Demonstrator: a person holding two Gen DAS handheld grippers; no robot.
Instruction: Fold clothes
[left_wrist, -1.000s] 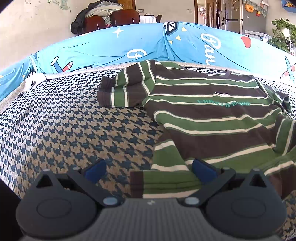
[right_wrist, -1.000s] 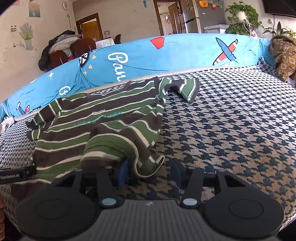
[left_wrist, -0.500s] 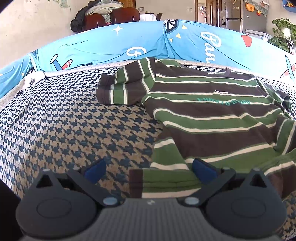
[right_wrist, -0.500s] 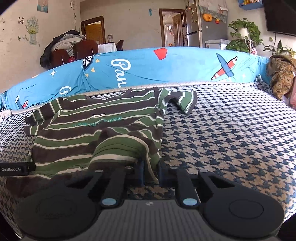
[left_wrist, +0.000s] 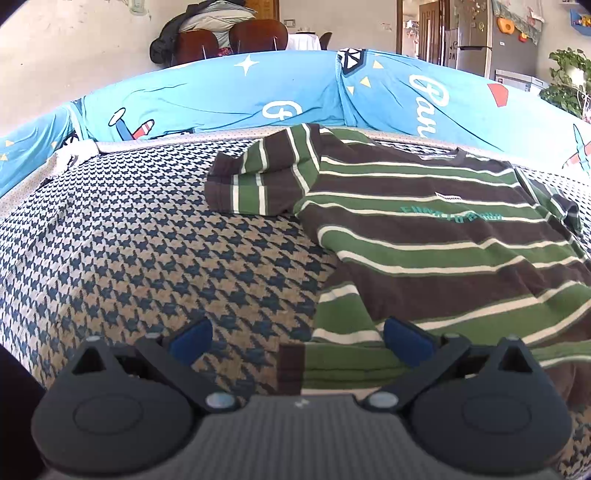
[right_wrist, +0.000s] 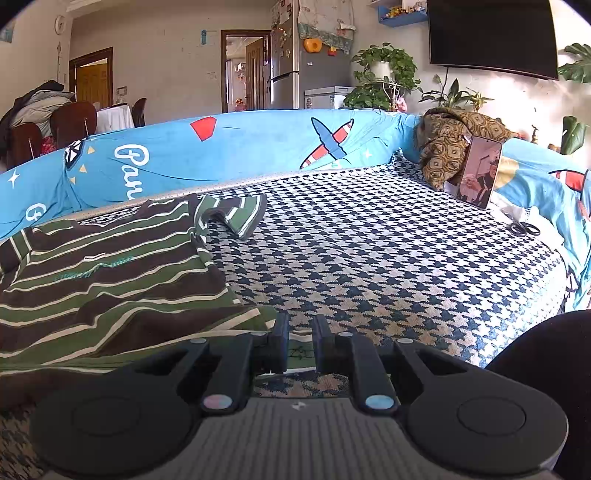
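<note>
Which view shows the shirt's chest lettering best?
Left wrist view. The teal lettering lies in the open near mid-frame on the striped shirt, though too blurred to read. In the right wrist view the lettering sits at the left edge, foreshortened and fainter.

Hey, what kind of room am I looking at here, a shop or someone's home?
Most likely a lived-in home, an open living and dining space. A fridge with magnets stands by the doorway, a wall-mounted TV hangs above potted plants, and a striped shirt lies on a houndstooth-covered sofa.
</note>
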